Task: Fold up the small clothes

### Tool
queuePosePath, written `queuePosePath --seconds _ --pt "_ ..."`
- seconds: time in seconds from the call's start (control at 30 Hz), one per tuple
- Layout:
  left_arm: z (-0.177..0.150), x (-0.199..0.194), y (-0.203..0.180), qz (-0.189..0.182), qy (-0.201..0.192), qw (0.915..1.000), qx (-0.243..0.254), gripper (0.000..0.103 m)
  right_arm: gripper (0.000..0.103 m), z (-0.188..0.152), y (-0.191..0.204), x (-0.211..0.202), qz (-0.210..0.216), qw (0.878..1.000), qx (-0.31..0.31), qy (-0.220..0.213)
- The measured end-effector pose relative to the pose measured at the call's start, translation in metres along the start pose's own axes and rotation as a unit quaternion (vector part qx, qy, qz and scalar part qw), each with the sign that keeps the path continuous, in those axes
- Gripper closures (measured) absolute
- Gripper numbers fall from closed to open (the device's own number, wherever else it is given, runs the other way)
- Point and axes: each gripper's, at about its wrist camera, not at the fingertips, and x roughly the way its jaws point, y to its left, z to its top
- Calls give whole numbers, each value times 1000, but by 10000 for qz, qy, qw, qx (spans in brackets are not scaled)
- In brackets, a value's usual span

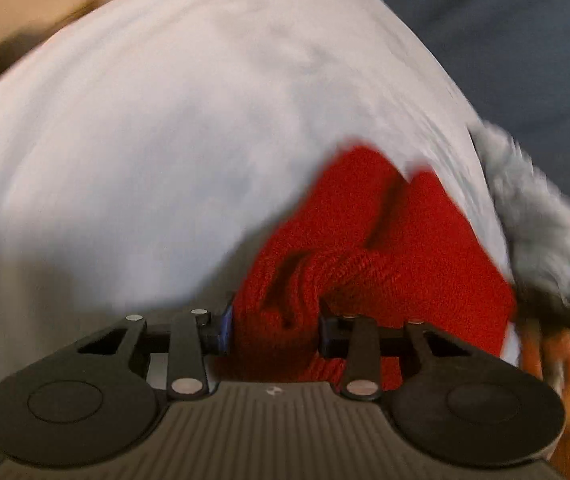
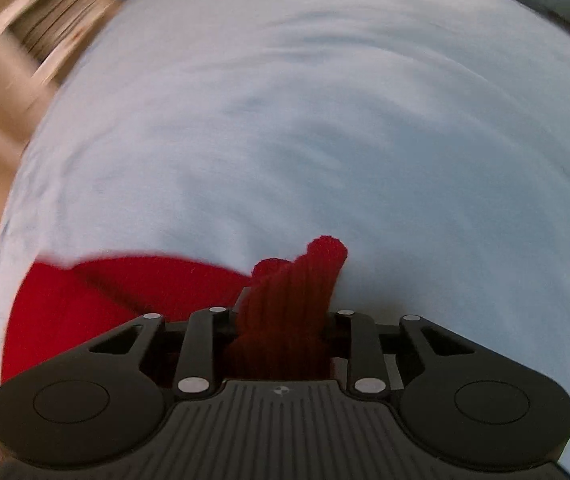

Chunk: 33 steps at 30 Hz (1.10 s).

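Note:
A red knitted garment [image 1: 365, 240] lies bunched on a pale blue sheet [image 1: 165, 140]. My left gripper [image 1: 275, 328] is shut on a thick fold of the red knit at its near edge. In the right wrist view my right gripper [image 2: 283, 328] is shut on another bunched end of the red garment [image 2: 293, 292], which sticks up between the jaws; the rest of the garment spreads to the left [image 2: 105, 304] over the sheet [image 2: 325, 120]. Both views are blurred by motion.
A grey furry thing [image 1: 533, 216] lies at the sheet's right edge, with something orange [image 1: 557, 360] below it. Dark blue surface [image 1: 505, 40] beyond the sheet at top right. A tan blurred surface [image 2: 13, 60] at the right view's upper left.

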Motion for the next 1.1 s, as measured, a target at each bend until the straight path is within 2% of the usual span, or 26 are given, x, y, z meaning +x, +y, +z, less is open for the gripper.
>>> queuePosePath --seconds 0.07,0.13,0.2,0.23,0.27,0.33,0.37,0.4,0.43,0.5,0.57,0.6,0.67,0.73,0.8,0.87,1.0,1.03,1.1 --pt "55 31 -28 -144 332 9969 697 62 75 -58 -48 -31 38 9940 1075 -184" --pt "88 61 -65 -105 597 9897 1300 61 75 -132 -77 -55 266 9727 2250 -509" --pt "99 80 -103 187 699 9790 1907 58 71 -193 -79 -69 503 9500 2942 -923" --pt "98 83 -114 371 664 9745 2112 56 70 -213 -75 -73 522 9425 3098 -1142" --pt "94 81 -120 534 610 9713 2236 50 66 -220 -71 -74 488 9397 3128 -1293" --pt "86 66 -118 889 373 9688 2283 29 62 -214 -67 -75 318 9474 2867 -1384" --pt "83 53 -112 1073 155 9686 2238 13 57 -207 -68 -77 221 9530 2716 -1323" --pt "83 41 -107 1220 -78 9683 2180 7 54 -201 -70 -80 99 9580 2569 -1270" --pt "79 23 -100 1400 -336 9671 2096 6 53 -196 -69 -89 -104 9631 2374 -1263" --pt "66 -13 -89 1640 -649 9648 1952 6 39 -196 -62 -111 -463 9680 1881 -1595" --pt "34 -57 -84 1736 -951 9598 1991 5 28 -202 -46 -146 -726 9736 989 -1927" --pt "17 -73 -86 1739 -1071 9566 2081 0 23 -204 -37 -159 -695 9753 614 -2005" --pt "-33 -109 -93 1780 -1228 9492 2287 0 16 -219 -14 -191 -522 9777 -239 -2020" --pt "-79 -126 -103 1981 -1152 9453 2320 0 15 -238 8 -214 -476 9767 -794 -1934" --pt "-122 -141 -110 2036 -1079 9471 2236 0 12 -257 22 -227 -566 9755 -950 -1900" --pt "-165 -157 -114 1935 -1071 9476 2306 0 12 -280 34 -240 -749 9738 -908 -1946" --pt "-218 -182 -112 1575 -1027 9600 2075 0 12 -319 50 -257 -731 9713 -1094 -1983" --pt "-228 -186 -111 1579 -1018 9594 2105 0 12 -326 55 -261 -723 9700 -1171 -2003" --pt "-242 -195 -113 1674 -1057 9528 2302 0 11 -338 66 -269 -715 9672 -1305 -2058"
